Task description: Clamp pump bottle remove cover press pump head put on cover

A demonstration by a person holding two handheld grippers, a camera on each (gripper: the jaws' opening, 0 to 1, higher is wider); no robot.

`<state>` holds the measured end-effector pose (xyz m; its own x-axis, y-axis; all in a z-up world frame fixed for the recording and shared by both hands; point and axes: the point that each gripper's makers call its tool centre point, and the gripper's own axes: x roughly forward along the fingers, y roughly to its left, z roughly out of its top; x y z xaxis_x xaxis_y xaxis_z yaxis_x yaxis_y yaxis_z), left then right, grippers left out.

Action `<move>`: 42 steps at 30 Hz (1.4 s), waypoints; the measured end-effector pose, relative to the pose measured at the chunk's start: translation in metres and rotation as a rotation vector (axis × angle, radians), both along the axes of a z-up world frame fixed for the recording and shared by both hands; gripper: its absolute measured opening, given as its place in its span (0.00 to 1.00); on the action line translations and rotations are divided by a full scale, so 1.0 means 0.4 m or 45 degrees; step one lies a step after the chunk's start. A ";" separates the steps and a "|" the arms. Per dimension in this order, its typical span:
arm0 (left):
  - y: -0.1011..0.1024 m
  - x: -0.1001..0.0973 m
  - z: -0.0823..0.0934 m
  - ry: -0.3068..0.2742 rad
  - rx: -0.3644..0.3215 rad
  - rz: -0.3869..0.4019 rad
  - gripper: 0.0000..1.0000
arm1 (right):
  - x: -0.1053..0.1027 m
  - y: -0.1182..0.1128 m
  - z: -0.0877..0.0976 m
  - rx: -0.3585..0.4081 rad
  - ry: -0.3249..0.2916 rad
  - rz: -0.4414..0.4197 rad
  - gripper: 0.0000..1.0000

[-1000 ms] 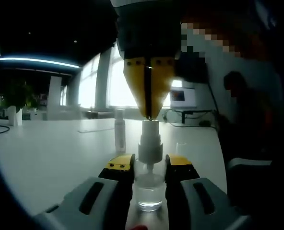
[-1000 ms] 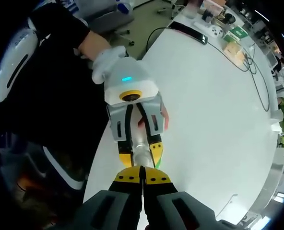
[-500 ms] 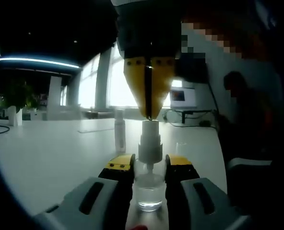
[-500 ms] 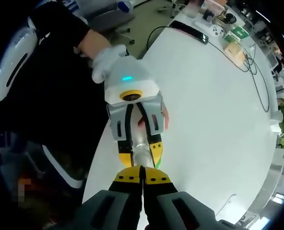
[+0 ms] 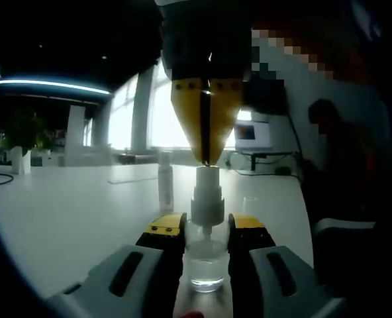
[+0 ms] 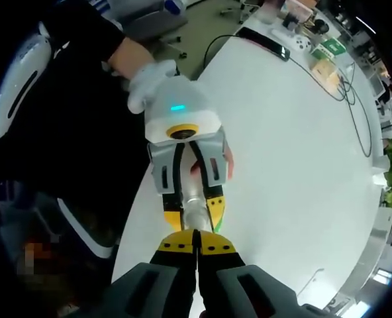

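The left tongs hold a clear pump bottle between their yellow tips; the bottle stands upright at the edge of the white counter. The right tongs come down from above with their tips pressed together, and they touch the top of the white pump head. A second slim bottle stands farther back on the counter. In the right gripper view a gloved hand holds the left tongs.

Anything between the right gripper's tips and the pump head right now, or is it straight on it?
Nothing lies between. In the left gripper view the right gripper, jaws closed, meets the top of the pump head directly, while the left gripper clamps the pump bottle.
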<state>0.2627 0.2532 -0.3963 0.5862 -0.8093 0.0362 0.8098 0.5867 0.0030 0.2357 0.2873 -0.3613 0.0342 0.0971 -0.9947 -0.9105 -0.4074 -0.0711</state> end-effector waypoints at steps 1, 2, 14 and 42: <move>0.000 0.000 0.000 0.000 0.000 0.000 0.16 | 0.000 0.000 0.000 0.000 0.000 -0.001 0.00; 0.000 0.001 0.000 0.000 0.000 0.000 0.16 | 0.000 0.000 0.000 -0.001 0.000 0.000 0.00; 0.002 0.004 -0.001 0.000 0.000 0.000 0.16 | 0.000 -0.001 -0.006 -0.008 -0.003 -0.006 0.00; -0.001 -0.001 0.000 -0.001 0.000 -0.001 0.16 | -0.001 0.001 -0.002 -0.032 0.014 -0.002 0.00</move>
<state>0.2621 0.2529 -0.3963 0.5857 -0.8097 0.0368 0.8101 0.5862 0.0039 0.2355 0.2876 -0.3621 0.0231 0.0718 -0.9972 -0.9118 -0.4075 -0.0504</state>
